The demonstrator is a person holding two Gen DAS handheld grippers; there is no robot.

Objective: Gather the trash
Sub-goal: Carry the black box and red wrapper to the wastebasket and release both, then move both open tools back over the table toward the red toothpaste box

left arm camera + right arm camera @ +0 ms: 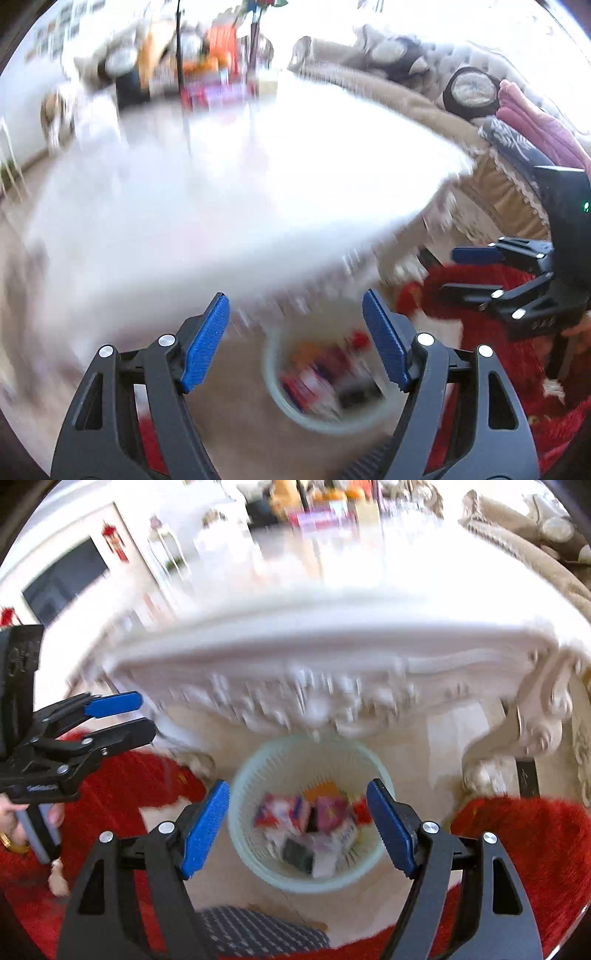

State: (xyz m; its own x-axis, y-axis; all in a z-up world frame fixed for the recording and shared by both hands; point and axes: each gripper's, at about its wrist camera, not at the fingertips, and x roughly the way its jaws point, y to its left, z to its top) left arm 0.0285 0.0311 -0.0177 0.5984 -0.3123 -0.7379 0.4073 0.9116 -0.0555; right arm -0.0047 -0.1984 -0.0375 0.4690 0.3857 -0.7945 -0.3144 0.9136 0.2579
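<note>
- The left tool (pixel 295 310) is released, its 2 blue pads (pixel 205 341) spread wide with nothing between them; it hangs over the blurred front edge of the white bench (pixel 221 192).
- The right tool (pixel 298 797) is likewise released and empty, poised above the pale green bin (pixel 255 864).
- The bin stands on the floor just in front of the bench's carved apron (pixel 295 686), between 2 red rugs (pixel 528 849).
- The trash (pixel 310 827), a heap of colourful wrappers, lies inside the bin; motion blur hides the details.
- Each tool appears at the edge of the other's view.
</note>
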